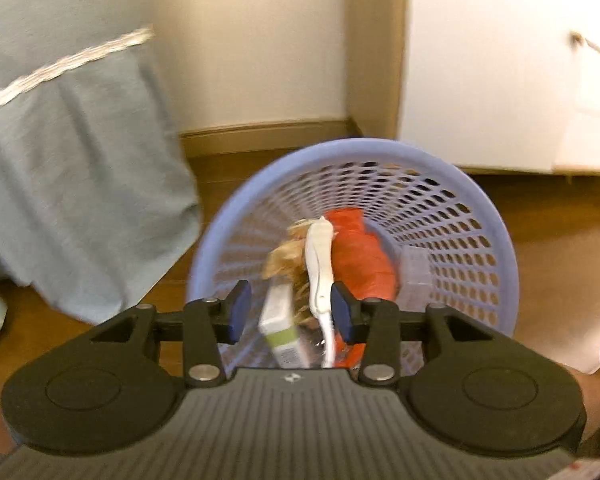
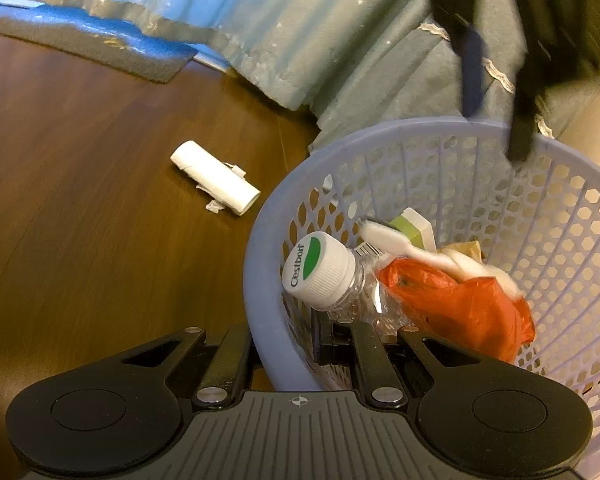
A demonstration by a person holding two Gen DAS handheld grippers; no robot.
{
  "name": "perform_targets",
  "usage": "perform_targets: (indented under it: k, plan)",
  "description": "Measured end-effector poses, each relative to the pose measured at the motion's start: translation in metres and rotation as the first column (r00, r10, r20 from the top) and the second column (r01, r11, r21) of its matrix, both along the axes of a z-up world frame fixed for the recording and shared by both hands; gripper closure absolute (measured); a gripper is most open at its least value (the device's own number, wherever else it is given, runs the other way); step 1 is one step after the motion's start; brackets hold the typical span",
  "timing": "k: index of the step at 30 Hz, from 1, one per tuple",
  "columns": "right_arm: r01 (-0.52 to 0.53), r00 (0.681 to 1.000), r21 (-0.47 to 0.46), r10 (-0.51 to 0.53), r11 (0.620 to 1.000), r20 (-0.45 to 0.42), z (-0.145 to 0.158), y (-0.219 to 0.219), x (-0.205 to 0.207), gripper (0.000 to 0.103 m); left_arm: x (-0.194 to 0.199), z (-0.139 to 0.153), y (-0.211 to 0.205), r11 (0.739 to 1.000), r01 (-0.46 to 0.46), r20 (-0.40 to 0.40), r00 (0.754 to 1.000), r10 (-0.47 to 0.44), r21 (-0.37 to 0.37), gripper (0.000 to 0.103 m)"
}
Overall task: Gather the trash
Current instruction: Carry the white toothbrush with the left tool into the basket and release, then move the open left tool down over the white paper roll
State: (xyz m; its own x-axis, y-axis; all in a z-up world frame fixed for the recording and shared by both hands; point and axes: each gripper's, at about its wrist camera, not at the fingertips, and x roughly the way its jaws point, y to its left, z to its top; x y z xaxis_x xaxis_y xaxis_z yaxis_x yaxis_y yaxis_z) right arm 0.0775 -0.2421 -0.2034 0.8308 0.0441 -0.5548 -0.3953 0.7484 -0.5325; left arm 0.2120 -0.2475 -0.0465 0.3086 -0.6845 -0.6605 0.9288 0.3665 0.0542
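A lavender mesh basket (image 1: 380, 152) stands on the wooden floor. It holds an orange plastic bag (image 1: 360, 256), a white toothbrush (image 1: 318, 268), a green-and-white box (image 1: 280, 328) and tan crumpled paper (image 1: 288, 256). My left gripper (image 1: 290, 312) hovers over it, open, with nothing pressed between its pads. In the right wrist view the basket (image 2: 380, 136) also shows a clear bottle with a white and green cap (image 2: 320, 268), and my right gripper (image 2: 284, 352) is shut on its near rim. The left gripper (image 2: 496, 92) appears blurred above the far rim. A white paper tube (image 2: 216, 178) lies on the floor to the left.
A grey-blue cloth (image 1: 80, 160) hangs to the floor beside the basket. A white cabinet (image 1: 500, 80) stands behind it at the wall. A blue foam mat (image 2: 100, 36) lies at the far left of the floor. A person's wrist (image 1: 596, 400) shows at the right edge.
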Motion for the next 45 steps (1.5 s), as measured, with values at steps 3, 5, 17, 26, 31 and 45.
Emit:
perform_targets:
  k: [3,5,17,26,31,45]
  plan:
    - [0.002,1.000,0.004,-0.002,1.000,0.000,0.000,0.001,0.002,0.096,0.006,-0.011,0.034,0.995,-0.090,0.005,0.996,0.090,0.036,0.065]
    - [0.002,1.000,0.009,-0.002,1.000,0.001,0.001,0.000,0.002,0.096,0.010,-0.021,0.059,0.988,-0.144,-0.005,0.990,0.144,0.062,0.065]
    - [0.015,1.000,-0.003,-0.015,1.000,0.014,-0.001,0.003,0.005,0.096,0.021,-0.100,0.173,0.912,-0.356,-0.001,0.931,0.364,0.203,0.063]
    - [0.010,1.000,-0.018,-0.009,1.000,0.017,-0.004,0.004,0.010,0.096,0.031,-0.121,0.178,0.933,-0.295,0.043,0.955,0.293,0.207,0.046]
    - [0.008,1.000,-0.016,-0.008,1.000,0.014,-0.004,0.002,0.012,0.096,0.045,-0.132,0.171,0.946,-0.242,0.066,0.970,0.233,0.216,0.038]
    - [-0.021,1.000,-0.014,0.021,1.000,-0.003,-0.001,-0.007,0.007,0.096,0.112,-0.173,0.136,0.958,-0.085,0.057,0.996,0.072,0.273,0.033]
